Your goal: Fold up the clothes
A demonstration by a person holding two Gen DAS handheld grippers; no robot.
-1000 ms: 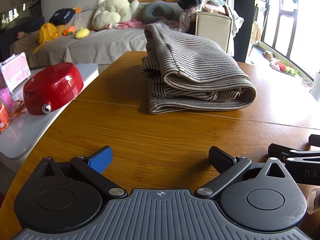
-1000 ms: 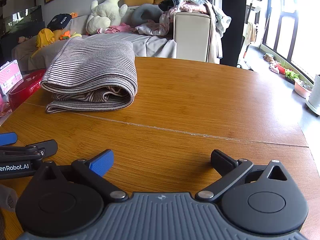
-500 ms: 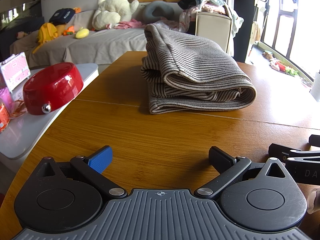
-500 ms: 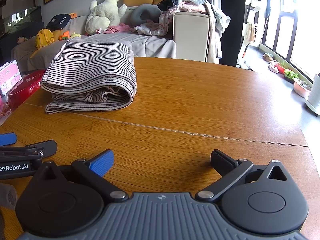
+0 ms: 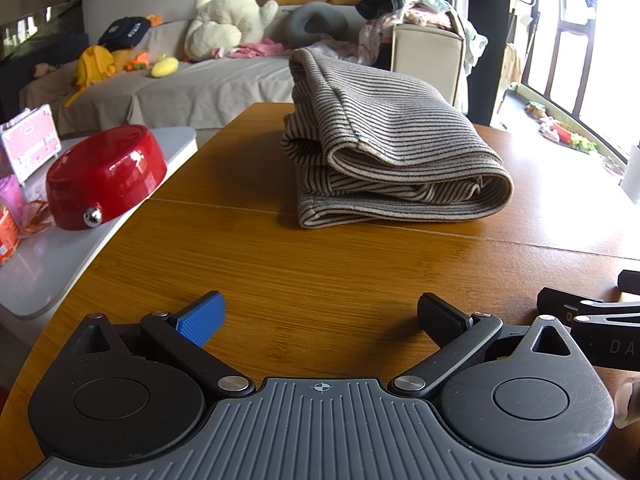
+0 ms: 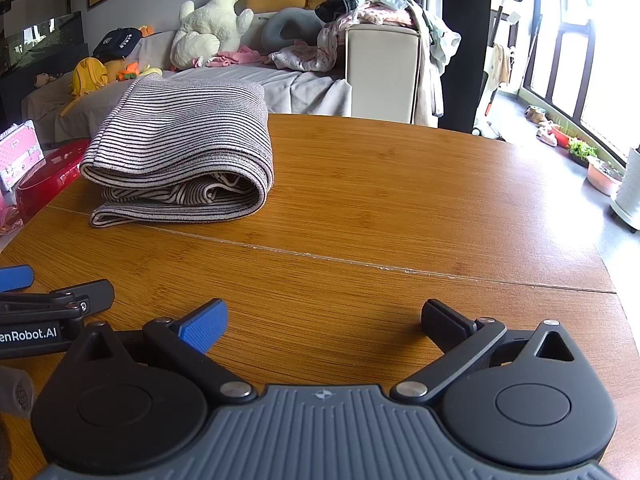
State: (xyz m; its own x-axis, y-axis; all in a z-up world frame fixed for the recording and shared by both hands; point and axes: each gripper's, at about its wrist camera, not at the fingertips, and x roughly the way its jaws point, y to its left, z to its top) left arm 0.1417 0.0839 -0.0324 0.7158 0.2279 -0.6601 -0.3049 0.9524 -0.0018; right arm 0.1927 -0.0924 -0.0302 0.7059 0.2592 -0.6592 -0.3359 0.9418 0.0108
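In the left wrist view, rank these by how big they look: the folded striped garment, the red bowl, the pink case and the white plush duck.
1. Folded striped garment, clearly largest.
2. Red bowl.
3. White plush duck, looks a bit smaller than the bowl, but it sits far back on the sofa, so its true size is unsure.
4. Pink case, partly cut off by the frame edge.

A folded grey-and-black striped knit garment [image 5: 384,140] lies on the round wooden table [image 5: 320,264], beyond the seam that crosses the tabletop and toward the table's far left edge. The left gripper [image 5: 320,316] and right gripper [image 6: 324,320] sit side by side at the table's near edge, well apart from the garment — left one to the left, both with fingers spread. Left of the table, on a lower white side table [image 5: 72,256], stands a glossy red round bowl [image 5: 104,176]. Behind the table's far edge runs a grey-covered sofa [image 5: 208,84] — a cream plush duck [image 5: 228,16] sits on it.
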